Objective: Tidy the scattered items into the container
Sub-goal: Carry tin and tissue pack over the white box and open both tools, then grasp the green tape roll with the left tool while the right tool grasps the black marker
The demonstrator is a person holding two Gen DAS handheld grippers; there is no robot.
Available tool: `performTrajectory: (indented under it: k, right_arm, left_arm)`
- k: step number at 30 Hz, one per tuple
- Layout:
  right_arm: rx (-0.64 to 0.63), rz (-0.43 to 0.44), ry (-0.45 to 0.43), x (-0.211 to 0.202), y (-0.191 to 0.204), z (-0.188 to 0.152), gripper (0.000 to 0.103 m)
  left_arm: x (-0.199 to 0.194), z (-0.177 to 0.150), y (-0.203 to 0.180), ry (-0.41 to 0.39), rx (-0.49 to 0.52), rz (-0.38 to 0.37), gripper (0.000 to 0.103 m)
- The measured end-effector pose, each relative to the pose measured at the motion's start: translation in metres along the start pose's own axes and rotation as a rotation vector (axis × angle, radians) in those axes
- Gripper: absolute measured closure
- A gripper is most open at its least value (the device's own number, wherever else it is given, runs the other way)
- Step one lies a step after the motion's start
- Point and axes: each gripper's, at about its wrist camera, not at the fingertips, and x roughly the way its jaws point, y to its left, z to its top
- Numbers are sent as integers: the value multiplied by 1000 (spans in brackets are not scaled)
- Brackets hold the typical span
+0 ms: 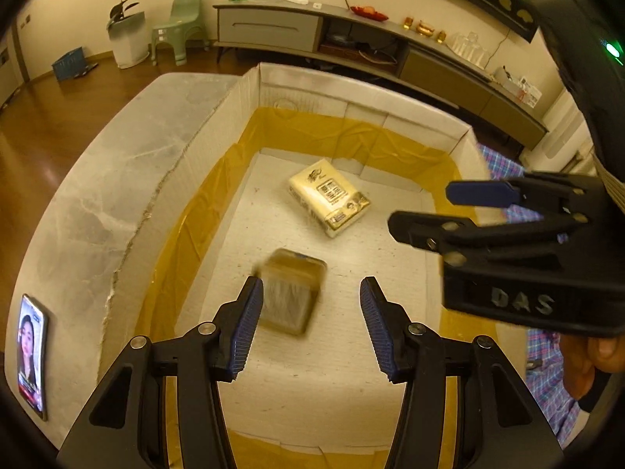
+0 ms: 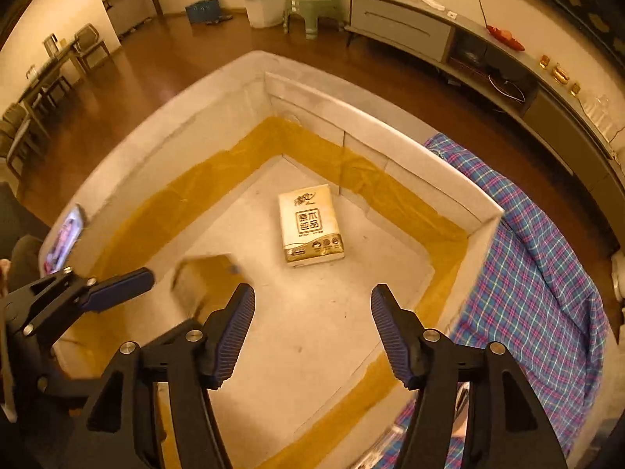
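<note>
Ribbed open left gripper [image 1: 310, 324], blurred boxy pack [image 1: 293, 293], cardboard box [image 1: 312, 90]

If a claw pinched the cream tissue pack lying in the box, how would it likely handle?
The cream rectangular plastic-wrapped tissue pack lies flat on the cardboard box floor, so it probably won't roll or tip. Its soft wrap suggests it would squash somewhat, feel light, and the glossy film may slip.

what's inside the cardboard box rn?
Inside the cardboard box: a tissue pack lying flat on the floor, plus a second blurred packet below the open left gripper. The near floor is hidden by both grippers.
</note>
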Motion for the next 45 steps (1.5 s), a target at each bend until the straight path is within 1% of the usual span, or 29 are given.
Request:
performTrajectory:
  k: [4, 6, 10, 13, 18, 20, 22, 24, 26, 29, 32, 34, 38, 42, 44, 45]
  right_arm:
    - [15, 47, -59, -30, 3, -21, 39]
    - [22, 69, -85, -43, 4, -35, 39]
    - [23, 103, -170, -81, 4, -70, 39]
    - [34, 123, -234, -107, -1, -98, 39]
    - [61, 144, -295, -135, -18, -150, 39]
    - [55, 128, -305, -137, -26, -174, 40]
    - [45, 114, -298, -134, -33, -193, 45]
    - [49, 102, -272, -126, -43, -215, 46]
    - [58, 90, -246, -115, -56, -232, 46]
    - [60, 68, -220, -101, -74, -250, 46]
    - [43, 45, -200, -87, -88, -259, 46]
    - [20, 31, -192, -76, -94, -264, 46]
    - [-24, 26, -176, -56, -102, -271, 46]
    - [-116, -6, -130, -36, -100, -272, 46]
    - [-128, -3, -101, -25, -101, -272, 46]
    - [-124, -2, -90, -20, -102, -271, 52]
  left_arm:
    - [-28, -6, -5, -44, 14, -9, 48]
    - [-42, -16, -11, -64, 37, -15, 48]
    - [-65, -39, -23, -91, 67, -28, 48]
    - [-88, -58, -36, -127, 106, -47, 48]
    - [-119, -97, -67, -182, 206, -134, 48]
    - [-124, -116, -89, -183, 276, -196, 48]
    - [-121, -132, -113, -165, 350, -232, 48]
    - [-113, -147, -135, -138, 421, -238, 48]
    - [-95, -161, -157, -98, 485, -213, 48]
    - [-69, -176, -177, -41, 535, -186, 48]
    - [-45, -186, -189, -6, 567, -141, 48]
    - [-30, -189, -192, 14, 566, -119, 48]
    - [-13, -191, -189, 42, 556, -106, 48]
    - [3, -201, -192, 63, 580, -96, 48]
    - [11, -204, -195, 66, 590, -84, 48]
    - [12, -205, -197, 45, 598, -71, 48]
